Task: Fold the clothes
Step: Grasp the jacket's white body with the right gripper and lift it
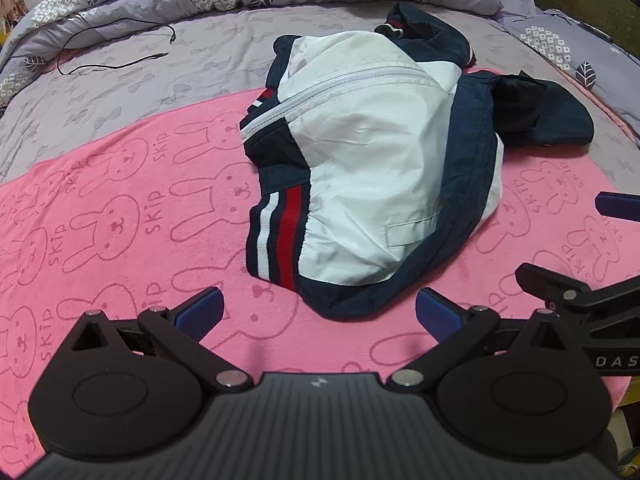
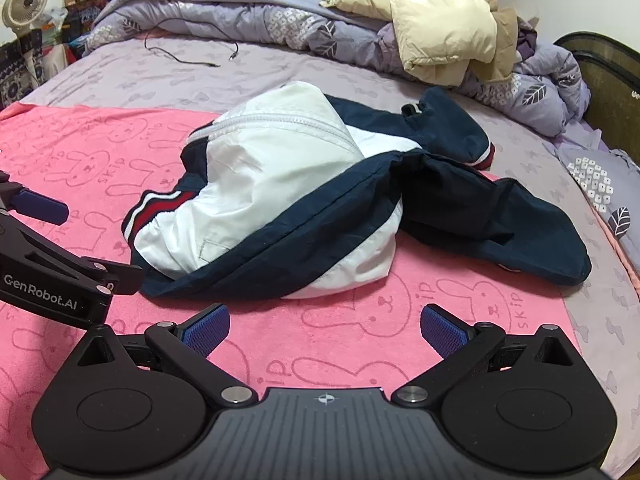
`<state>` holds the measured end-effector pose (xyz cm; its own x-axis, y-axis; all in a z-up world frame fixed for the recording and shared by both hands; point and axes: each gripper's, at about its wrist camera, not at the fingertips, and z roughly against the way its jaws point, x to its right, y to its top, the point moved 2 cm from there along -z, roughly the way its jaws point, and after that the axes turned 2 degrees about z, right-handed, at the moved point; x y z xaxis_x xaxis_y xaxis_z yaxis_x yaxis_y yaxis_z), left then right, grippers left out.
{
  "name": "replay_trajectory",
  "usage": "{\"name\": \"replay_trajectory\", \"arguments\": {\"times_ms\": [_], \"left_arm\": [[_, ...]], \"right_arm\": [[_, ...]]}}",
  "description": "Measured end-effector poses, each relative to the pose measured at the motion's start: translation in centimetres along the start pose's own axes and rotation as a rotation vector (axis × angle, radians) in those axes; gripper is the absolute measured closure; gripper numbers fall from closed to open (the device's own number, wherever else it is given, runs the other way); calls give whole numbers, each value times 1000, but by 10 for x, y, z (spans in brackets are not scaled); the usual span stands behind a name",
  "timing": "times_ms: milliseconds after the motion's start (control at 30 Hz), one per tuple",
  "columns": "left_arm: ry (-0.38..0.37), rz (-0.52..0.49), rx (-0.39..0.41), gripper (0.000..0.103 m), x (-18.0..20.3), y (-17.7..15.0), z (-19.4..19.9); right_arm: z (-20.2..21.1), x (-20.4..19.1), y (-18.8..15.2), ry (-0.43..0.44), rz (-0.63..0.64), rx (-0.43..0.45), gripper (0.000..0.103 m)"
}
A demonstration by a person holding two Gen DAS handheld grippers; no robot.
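Spread over a lilac bedsheet, a pink rabbit-print towel carries the crumpled white-and-navy zip jacket with red-striped ribbed hem, bunched in a heap. Left gripper and right gripper hover before it, jaws wide, empty.

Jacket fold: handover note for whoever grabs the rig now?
Left hand-held gripper: open, empty, just short of the jacket hem.
Right hand-held gripper: open, empty, beside it.
Jacket lies bunched on the pink towel, zipper up, a navy sleeve trailing right onto the sheet.
Done: nothing folded.
Left: spread it flat, fold in the sleeves, fold the body.
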<state>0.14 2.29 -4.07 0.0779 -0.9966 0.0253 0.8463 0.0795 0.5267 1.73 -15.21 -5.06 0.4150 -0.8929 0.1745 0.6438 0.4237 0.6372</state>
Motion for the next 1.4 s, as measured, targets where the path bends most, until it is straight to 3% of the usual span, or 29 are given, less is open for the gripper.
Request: {"name": "replay_trajectory", "arguments": {"times_ms": [200, 367, 500, 667, 700, 767, 800, 833, 1000, 1133, 1233, 1267, 1367, 1400], "left_arm": [[21, 3, 34, 0, -12, -4, 7], [50, 37, 95, 0, -60, -36, 31], [112, 93, 77, 0, -111, -69, 43], [146, 233, 30, 0, -168, -108, 52], [151, 256, 21, 0, -176, -115, 53], [164, 290, 13, 0, -187, -127, 57], [166, 300, 12, 0, -191, -131, 58], [163, 307, 10, 0, -192, -134, 58], [134, 307, 11, 0, -185, -137, 51], [88, 262, 32, 0, -162, -126, 45], [64, 215, 43, 0, -141, -118, 40], [58, 199, 43, 0, -134, -116, 37], [48, 154, 42, 0, -116, -111, 31], [52, 144, 45, 0, -112, -111, 31]], "right_arm": [[0, -3, -3, -14, -55, 83, 0], [-17, -25, -18, -18, -121, 172, 1], [-42, -75, -20, 3, -25, 198, 2], [-73, -146, -3, -43, 143, 238, 2], [-78, -148, 2, -58, 144, 226, 9], [-88, -152, 12, -89, 146, 200, 34], [-92, -153, 17, -99, 141, 186, 63], [-89, -146, 20, -95, 115, 170, 79], [-38, -82, -5, -152, 54, 203, 88], [38, -12, -46, -278, -21, 237, 90], [75, 47, -85, -320, -83, 116, 89], [78, 60, -97, -297, -73, 49, 87], [90, 81, -125, -143, -136, -17, 79], [97, 76, -125, -108, -143, 13, 65]]}}
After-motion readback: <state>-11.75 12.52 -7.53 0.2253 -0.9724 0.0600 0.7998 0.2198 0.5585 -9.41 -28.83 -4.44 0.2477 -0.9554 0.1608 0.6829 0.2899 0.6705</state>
